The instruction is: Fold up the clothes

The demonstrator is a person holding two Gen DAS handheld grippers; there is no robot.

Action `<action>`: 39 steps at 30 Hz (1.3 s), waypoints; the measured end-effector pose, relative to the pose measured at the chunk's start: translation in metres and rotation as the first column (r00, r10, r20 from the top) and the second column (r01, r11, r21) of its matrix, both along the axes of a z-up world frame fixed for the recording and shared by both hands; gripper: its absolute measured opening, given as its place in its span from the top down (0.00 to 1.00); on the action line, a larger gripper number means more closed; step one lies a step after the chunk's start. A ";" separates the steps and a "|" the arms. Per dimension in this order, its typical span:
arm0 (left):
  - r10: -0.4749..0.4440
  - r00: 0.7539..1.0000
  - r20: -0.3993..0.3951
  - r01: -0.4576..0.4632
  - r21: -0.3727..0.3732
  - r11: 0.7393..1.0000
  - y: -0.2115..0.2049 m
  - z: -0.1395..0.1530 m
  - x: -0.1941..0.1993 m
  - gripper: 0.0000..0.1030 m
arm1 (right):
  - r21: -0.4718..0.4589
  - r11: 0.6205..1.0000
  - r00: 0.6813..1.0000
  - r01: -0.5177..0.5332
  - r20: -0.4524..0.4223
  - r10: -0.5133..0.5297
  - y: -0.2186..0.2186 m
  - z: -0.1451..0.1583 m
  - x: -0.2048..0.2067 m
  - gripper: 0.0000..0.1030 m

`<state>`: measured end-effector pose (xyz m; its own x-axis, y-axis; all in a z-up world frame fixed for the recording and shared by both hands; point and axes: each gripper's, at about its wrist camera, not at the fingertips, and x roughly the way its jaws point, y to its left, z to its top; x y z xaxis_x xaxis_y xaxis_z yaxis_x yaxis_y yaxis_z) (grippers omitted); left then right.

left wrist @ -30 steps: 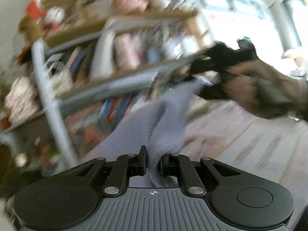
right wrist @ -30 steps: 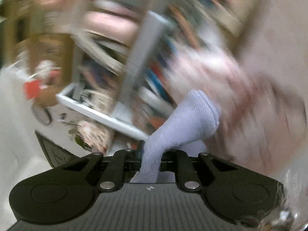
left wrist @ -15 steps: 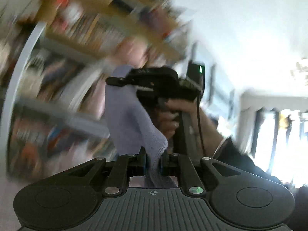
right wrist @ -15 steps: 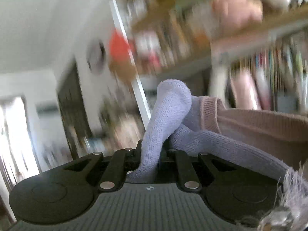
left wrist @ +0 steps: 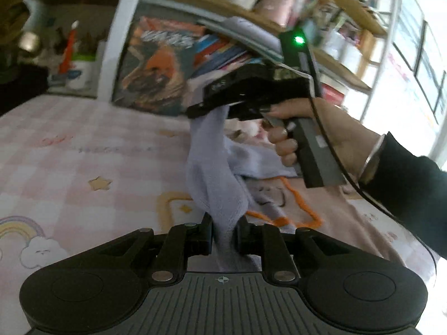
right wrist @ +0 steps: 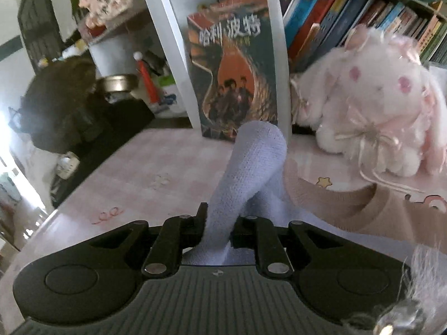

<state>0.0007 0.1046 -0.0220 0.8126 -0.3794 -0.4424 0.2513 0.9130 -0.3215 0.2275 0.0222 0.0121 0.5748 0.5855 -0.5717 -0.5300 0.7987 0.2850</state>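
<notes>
My left tool point(left wrist: 225, 233) is clamped on one end of the lavender garment point(left wrist: 215, 184), my right tool point(right wrist: 218, 230) on the other; it hangs between them above the pink checked bed point(left wrist: 83, 162), near a beige sweater point(right wrist: 363, 212).

Black claw point(left wrist: 225, 233), grey ribbed body, silver screws, dark sleeve point(left wrist: 413, 184), bracelet point(left wrist: 370, 162)

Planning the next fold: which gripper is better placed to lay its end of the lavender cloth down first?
Probably left: it sits low over the sheet, while the right holds its end of the cloth higher.
</notes>
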 end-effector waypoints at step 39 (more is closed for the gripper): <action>-0.404 0.914 0.032 0.259 0.721 0.642 -0.261 0.028 0.077 0.52 | -0.199 0.964 0.960 0.176 0.253 -0.123 -0.235 -0.051 -0.265 0.65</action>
<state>0.0775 -0.1566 0.0063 0.7824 -0.2841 -0.5542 0.5665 0.6942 0.4440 -0.0377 -0.2125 -0.0389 0.7799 0.3595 -0.5123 -0.4309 0.9021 -0.0229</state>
